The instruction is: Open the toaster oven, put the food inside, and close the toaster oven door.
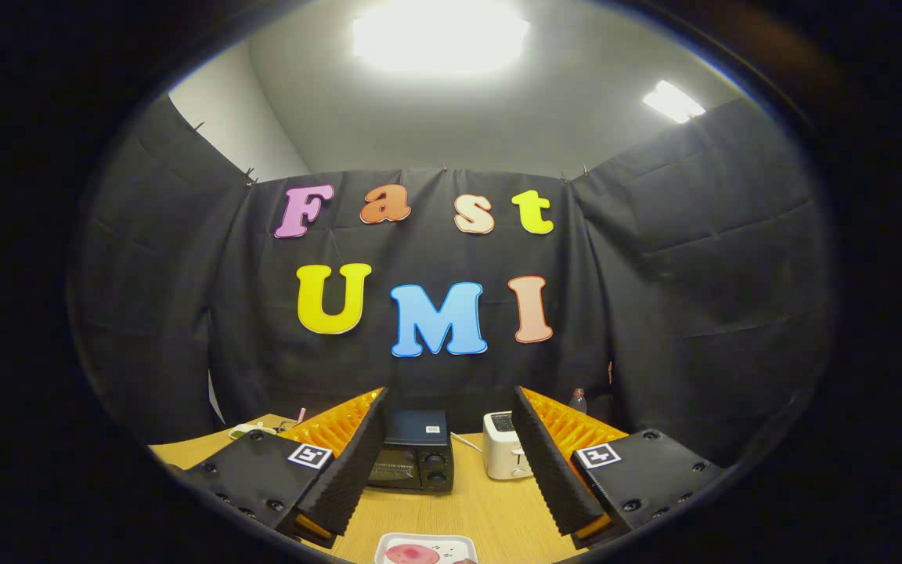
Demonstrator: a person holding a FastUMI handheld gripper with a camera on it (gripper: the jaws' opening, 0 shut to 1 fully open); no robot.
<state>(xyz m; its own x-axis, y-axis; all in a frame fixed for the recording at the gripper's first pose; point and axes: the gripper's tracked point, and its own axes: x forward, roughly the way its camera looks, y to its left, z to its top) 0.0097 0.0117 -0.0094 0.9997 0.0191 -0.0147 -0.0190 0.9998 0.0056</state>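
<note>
While the fingers point(449, 411) gape empty, food point(413, 554) lies on the plate point(427, 540); toaster oven point(413, 454) closed.

Hidden and cut-off parts
The left finger point(345, 462) covers the toaster oven's point(412, 458) left side; the food plate point(426, 550) is cut off below.

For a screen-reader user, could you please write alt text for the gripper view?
The gripper hovers with jaws open over a wooden table, aimed at a closed black toaster oven beyond them. A white toaster stands beside the oven, and a plate of pink food lies between the jaws.
</note>
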